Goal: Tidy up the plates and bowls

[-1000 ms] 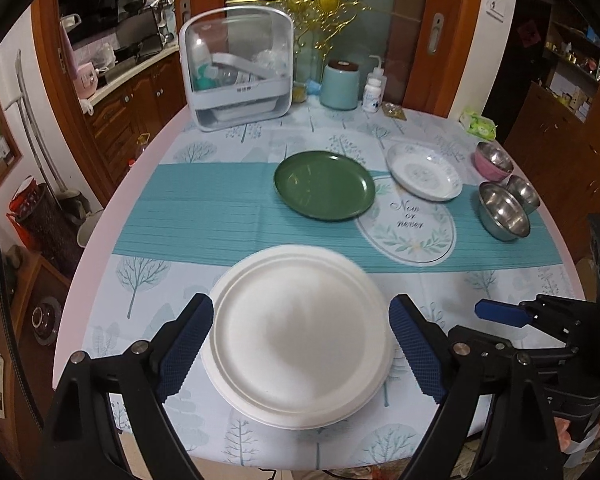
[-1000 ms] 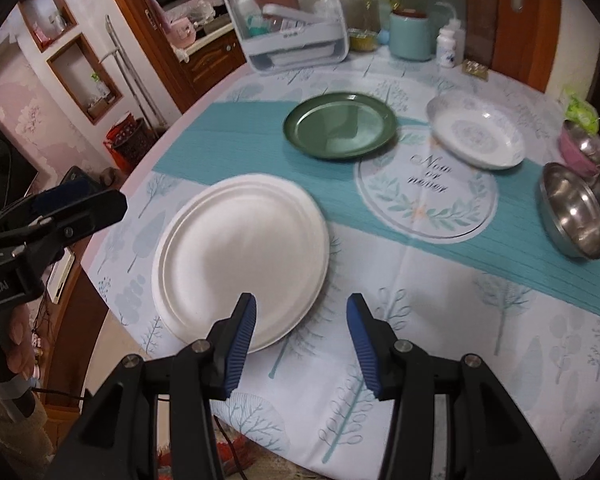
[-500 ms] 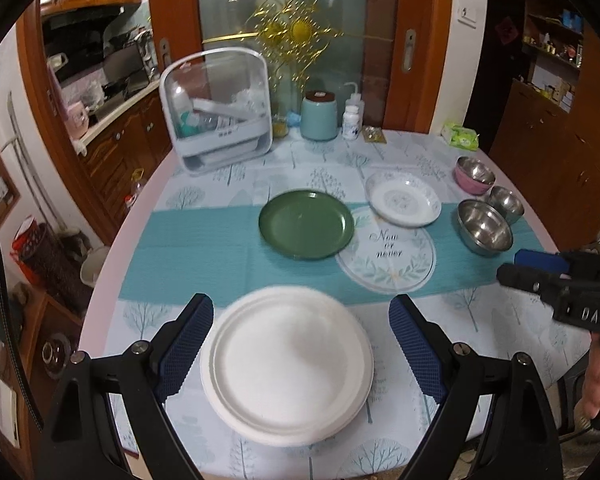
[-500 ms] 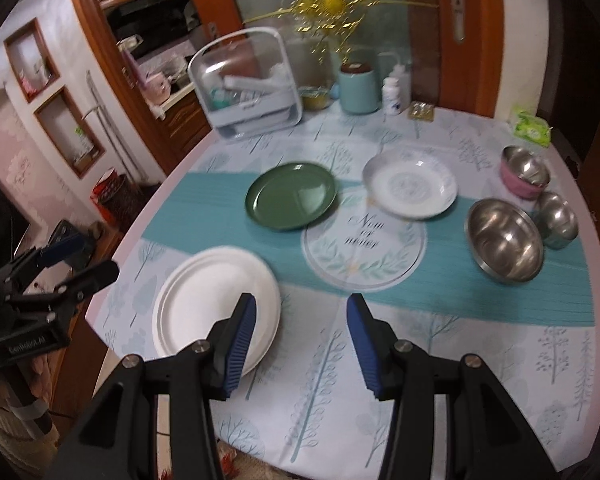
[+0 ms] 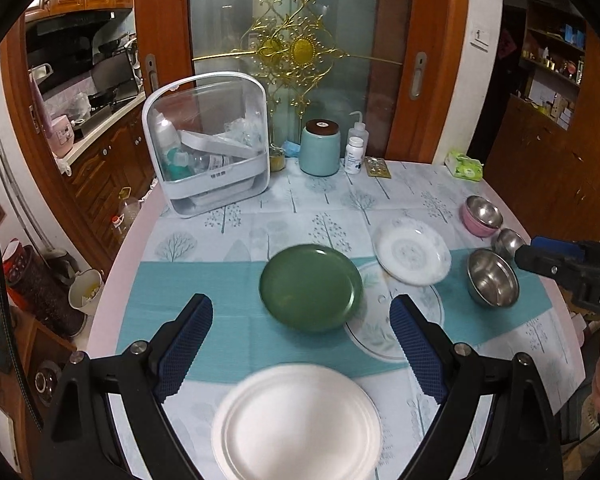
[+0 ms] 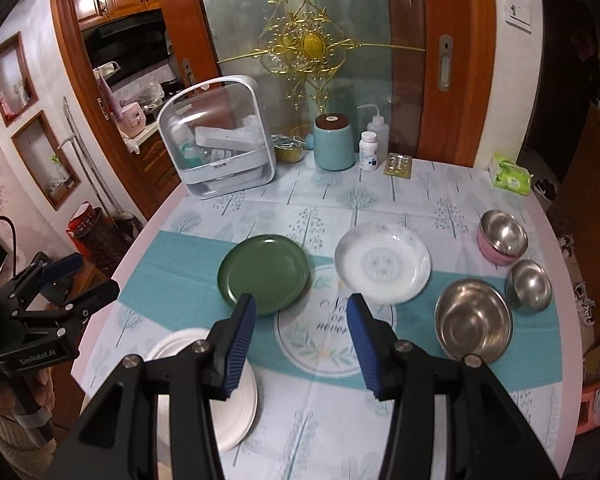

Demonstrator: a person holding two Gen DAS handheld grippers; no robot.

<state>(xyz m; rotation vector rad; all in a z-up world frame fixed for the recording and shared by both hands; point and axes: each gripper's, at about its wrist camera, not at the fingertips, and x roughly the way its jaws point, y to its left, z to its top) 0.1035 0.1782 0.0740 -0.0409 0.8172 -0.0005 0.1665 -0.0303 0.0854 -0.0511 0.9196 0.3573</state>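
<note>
My left claw [image 5: 300,344] wide open and empty above the white plate [image 5: 296,420], right claw [image 6: 300,340] half-open, empty, green plate [image 5: 311,287] beyond, steel bowls [image 6: 474,326] to the right.

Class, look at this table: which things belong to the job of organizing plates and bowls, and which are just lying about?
Part of the job: white plate, green plate, patterned plate, large steel bowl, small steel bowl, pink bowl.

Just lying about: teal canister, pill bottle, squeeze bottle, tissue pack, clear storage box.
</note>
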